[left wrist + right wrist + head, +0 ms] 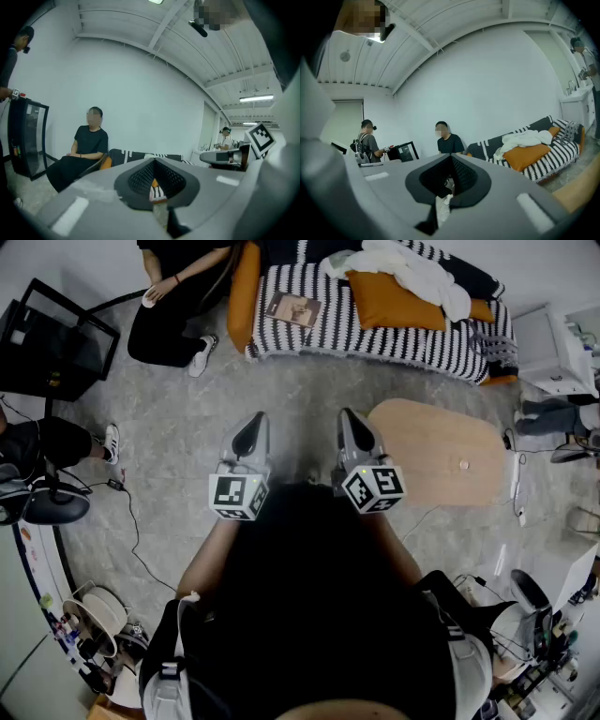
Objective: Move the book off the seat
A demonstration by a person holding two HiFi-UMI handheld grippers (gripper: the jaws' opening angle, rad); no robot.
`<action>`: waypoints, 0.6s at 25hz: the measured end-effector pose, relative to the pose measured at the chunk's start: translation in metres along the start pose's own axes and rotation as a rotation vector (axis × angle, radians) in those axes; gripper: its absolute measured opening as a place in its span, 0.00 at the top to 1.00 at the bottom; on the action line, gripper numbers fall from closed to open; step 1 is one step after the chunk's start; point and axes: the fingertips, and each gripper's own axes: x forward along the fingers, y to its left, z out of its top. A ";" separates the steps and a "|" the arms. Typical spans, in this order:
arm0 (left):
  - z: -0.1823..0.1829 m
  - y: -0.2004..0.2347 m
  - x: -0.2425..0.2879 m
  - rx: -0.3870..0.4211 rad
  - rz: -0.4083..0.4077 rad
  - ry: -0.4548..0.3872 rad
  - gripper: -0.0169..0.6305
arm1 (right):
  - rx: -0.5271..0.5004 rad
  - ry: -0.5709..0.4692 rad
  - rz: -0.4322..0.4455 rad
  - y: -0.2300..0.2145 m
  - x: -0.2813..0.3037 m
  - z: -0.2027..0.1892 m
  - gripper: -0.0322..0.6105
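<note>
A brown book [293, 307] lies flat on the left part of the striped sofa seat [375, 338], far ahead of me. My left gripper [253, 425] and right gripper [352, 420] hang side by side over the grey floor, well short of the sofa, pointing toward it. Both are shut with nothing between the jaws. In the left gripper view the shut left gripper [154, 160] faces the sofa [140, 155]; the book is hidden there. In the right gripper view the shut right gripper [451, 156] points left of the sofa [543, 154].
An orange cushion [394, 301] and white cloth [417, 273] lie on the sofa's right half. A person in black [173, 296] sits by its left end. A wooden table [436, 451] stands to my right. A black frame [56, 338] stands far left, with cables [127, 512] on the floor.
</note>
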 end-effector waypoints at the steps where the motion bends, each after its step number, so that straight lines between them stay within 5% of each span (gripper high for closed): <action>1: 0.000 0.000 0.000 -0.001 0.001 0.000 0.96 | 0.000 0.001 -0.001 -0.001 0.000 0.000 0.94; 15: -0.003 -0.026 0.011 0.000 0.008 0.009 0.96 | 0.011 0.004 0.024 -0.019 -0.010 0.007 0.94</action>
